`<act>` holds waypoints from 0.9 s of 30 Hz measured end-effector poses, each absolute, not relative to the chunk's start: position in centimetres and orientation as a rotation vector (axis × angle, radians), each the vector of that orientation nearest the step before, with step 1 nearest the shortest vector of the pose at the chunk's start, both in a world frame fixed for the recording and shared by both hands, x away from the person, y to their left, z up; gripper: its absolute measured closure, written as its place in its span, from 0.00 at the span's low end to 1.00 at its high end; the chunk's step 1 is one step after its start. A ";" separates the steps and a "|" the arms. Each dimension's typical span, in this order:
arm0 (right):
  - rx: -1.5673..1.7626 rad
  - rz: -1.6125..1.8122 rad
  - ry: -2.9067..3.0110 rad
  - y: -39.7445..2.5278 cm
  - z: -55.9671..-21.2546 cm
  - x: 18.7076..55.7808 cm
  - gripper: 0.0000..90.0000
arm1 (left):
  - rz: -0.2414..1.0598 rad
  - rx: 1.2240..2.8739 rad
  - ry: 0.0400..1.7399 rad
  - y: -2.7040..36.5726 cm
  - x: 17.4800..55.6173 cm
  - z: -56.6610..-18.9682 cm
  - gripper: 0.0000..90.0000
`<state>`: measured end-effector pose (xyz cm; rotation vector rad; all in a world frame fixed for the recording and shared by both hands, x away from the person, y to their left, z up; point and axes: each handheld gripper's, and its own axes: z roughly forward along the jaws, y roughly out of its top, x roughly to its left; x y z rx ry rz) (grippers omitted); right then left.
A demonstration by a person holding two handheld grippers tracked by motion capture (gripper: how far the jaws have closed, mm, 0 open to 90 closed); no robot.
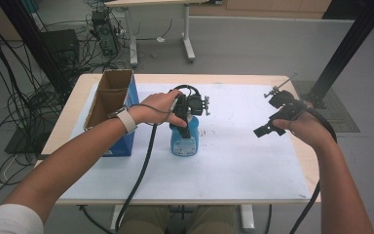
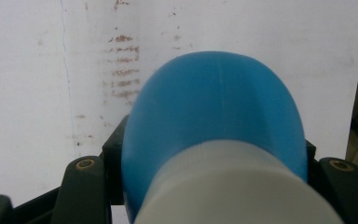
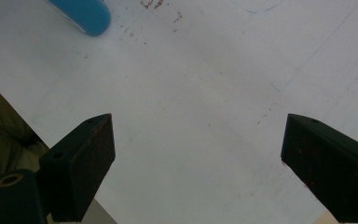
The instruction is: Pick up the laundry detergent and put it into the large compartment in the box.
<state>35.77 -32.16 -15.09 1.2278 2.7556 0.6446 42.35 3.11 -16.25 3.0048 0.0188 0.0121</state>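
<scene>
- Around the blue bottle [image 1: 184, 141] my left claw [image 1: 185, 127] is closed from above, its jaws pressed on either side of the upper body just under the white neck; the left gripper view has the bottle [image 2: 214, 121] swelling up between the jaws.
- Beneath that claw the bottle stands upright on the white table sheet [image 1: 233, 165], near the sheet's middle.
- Left of the bottle, just beside it, stands an open cardboard box [image 1: 109, 105] with blue sides.
- Right of the bottle, well apart from it, my right claw [image 1: 268, 127] hangs above the sheet with its jaws spread wide and nothing between them.
- From that right claw [image 3: 198, 154], the bottle's blue base [image 3: 86, 16] shows at the top left corner, far off.
</scene>
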 end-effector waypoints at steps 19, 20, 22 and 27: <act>1.225 0.637 2.758 -31.9 -14.9 35.8 0.11 | 0.022 3.004 0.018 3.1 42.1 -16.3 0.43; 1.225 0.636 2.758 -31.9 -14.9 35.8 0.11 | 0.022 3.005 0.016 3.1 42.1 -16.3 0.43; 1.226 0.636 2.759 -32.0 -15.0 35.8 0.11 | 0.022 3.003 0.021 3.2 42.1 -16.3 0.43; 1.226 0.634 2.759 -32.0 -15.0 35.8 0.11 | 0.022 3.004 0.019 3.1 42.1 -16.3 0.43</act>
